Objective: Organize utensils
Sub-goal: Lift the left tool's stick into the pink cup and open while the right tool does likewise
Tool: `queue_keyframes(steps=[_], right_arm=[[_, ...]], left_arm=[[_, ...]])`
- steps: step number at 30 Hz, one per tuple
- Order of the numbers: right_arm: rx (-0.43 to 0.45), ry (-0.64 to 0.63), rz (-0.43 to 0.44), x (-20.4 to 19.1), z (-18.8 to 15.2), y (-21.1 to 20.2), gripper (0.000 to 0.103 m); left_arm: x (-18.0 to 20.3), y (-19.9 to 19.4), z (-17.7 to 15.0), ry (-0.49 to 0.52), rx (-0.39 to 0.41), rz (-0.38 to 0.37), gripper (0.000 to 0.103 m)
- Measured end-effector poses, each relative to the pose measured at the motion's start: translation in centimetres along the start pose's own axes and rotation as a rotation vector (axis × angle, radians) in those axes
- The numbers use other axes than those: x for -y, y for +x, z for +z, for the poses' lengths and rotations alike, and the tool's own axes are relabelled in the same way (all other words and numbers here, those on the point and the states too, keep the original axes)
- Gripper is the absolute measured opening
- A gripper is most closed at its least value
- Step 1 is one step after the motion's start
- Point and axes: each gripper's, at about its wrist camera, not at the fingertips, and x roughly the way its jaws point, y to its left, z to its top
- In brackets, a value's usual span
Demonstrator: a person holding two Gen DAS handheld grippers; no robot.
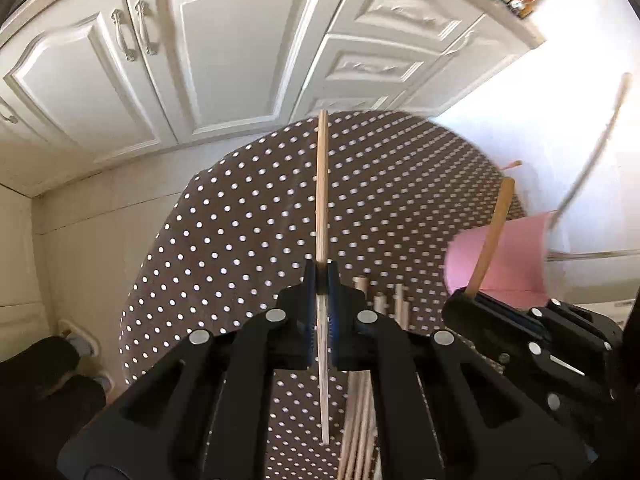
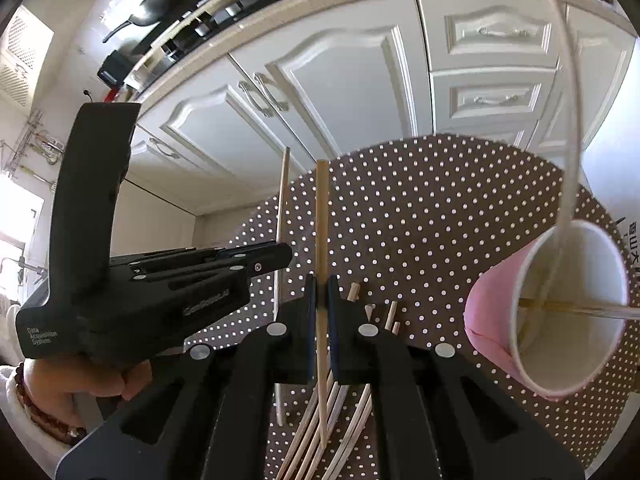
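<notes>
Hand (image 2: 80, 384): at the far left of the right wrist view, gripping the handle of the left gripper; a bead bracelet (image 2: 28, 404) sits on the wrist.
Left gripper (image 1: 321, 276): jaws pinched right down on one wooden chopstick, which stands nearly upright between them and pokes out both above and below the pads.
Left stick (image 1: 322, 184): lifted clear of the dotted cloth, its top end reaching up in front of the cabinet doors.
Loose sticks (image 2: 332, 420): a bundle of pale chopsticks lying on the bench under and between the two grippers, ends fanned a little.
Right gripper (image 2: 322, 292): jaws also closed tight on a single chopstick held close to upright.
Right stick (image 2: 322, 240): raised off the cloth, just right of the left gripper's stick in the right wrist view.
Bench (image 1: 224, 232): round top covered in a brown cloth with white dots, white cabinets (image 1: 224, 52) behind it.
Cup (image 2: 560, 312): pink paper cup with a white inside, standing on the cloth at the right; I can see thin sticks already in it, leaning over the rim.
</notes>
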Motion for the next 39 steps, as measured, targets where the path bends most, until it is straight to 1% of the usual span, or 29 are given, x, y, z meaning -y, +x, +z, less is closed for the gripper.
queue_keyframes(steps=[3, 7, 9, 11, 13, 16, 19, 22, 25, 30, 33, 37, 39], right_arm=[[0.024, 0.001, 0.003, -0.3, -0.2, -1.3, 0.004], [0.101, -0.01, -0.01, -0.8, -0.5, -4.5, 0.004], [0.152, -0.025, -0.016, -1.4, -0.5, -6.7, 0.004], [0.194, -0.033, -0.018, -1.7, -0.5, -8.5, 0.004], [0.25, -0.046, -0.03, -2.1, -0.6, -11.1, 0.004], [0.334, -0.057, -0.053, -2.2, -0.8, -14.4, 0.004], [0.408, -0.05, -0.077, -1.8, -1.1, -17.3, 0.004], [0.467, -0.057, -0.15, -1.3, -1.4, -19.0, 0.004], [0.515, -0.05, -0.219, -0.5, -1.9, -20.1, 0.004], [0.563, -0.033, -0.25, 0.6, -2.6, -20.8, 0.004], [0.578, -0.018, -0.268, 1.3, -3.0, -21.2, 0.004], [0.593, -0.013, -0.279, 1.8, -2.8, -21.2, 0.004], [0.606, -0.021, -0.285, 1.9, -2.7, -20.9, 0.004]], left_arm=[[-0.3, -1.9, -0.3, -0.024, 0.033, -0.044, 0.006], [1.1, -6.6, -1.1, 0.021, 0.129, -0.093, 0.005], [2.1, -9.0, -1.5, 0.047, 0.182, -0.119, 0.005], [2.7, -10.8, -1.8, 0.063, 0.224, -0.127, 0.005], [3.6, -13.3, -2.3, 0.078, 0.287, -0.131, 0.005], [4.8, -16.4, -2.7, 0.101, 0.36, -0.16, 0.005], [6.1, -18.6, -2.9, 0.129, 0.423, -0.195, 0.005], [7.4, -19.5, -2.8, 0.146, 0.463, -0.233, 0.005], [9.1, -19.4, -2.7, 0.168, 0.473, -0.272, 0.005], [11.8, -18.6, -2.9, 0.208, 0.46, -0.296, 0.005], [12.9, -17.7, -2.8, 0.22, 0.461, -0.285, 0.005], [14.2, -16.5, -3.2, 0.248, 0.464, -0.225, 0.005], [14.6, -15.7, -3.3, 0.249, 0.456, -0.22, 0.005]])
